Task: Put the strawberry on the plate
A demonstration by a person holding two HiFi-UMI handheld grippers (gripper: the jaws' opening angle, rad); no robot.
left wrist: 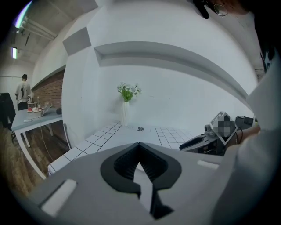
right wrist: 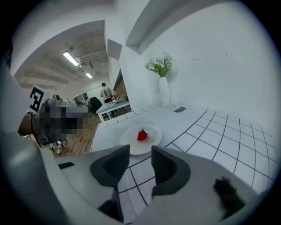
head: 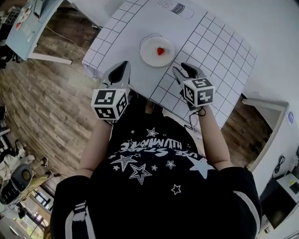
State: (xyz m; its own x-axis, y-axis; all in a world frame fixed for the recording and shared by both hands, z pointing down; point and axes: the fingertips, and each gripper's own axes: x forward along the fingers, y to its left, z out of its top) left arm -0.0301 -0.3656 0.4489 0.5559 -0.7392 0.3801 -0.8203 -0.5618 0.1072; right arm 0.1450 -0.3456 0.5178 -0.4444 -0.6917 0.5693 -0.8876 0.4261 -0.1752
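Head view: strawberry [head: 160,51] lies on the plate [head: 148,57], beyond both grippers. Left gripper [head: 123,69] jaws together, empty; right gripper [head: 181,69] narrowly parted, empty. Risk: a careless forward sweep could nudge the plate and roll the strawberry off.

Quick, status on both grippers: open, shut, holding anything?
Left gripper: jaws together, nothing between them.
Right gripper: jaws apart, empty; the strawberry lies on the plate.

No legible text: shirt print [head: 156,149] garbled, table label [head: 177,8] too small.
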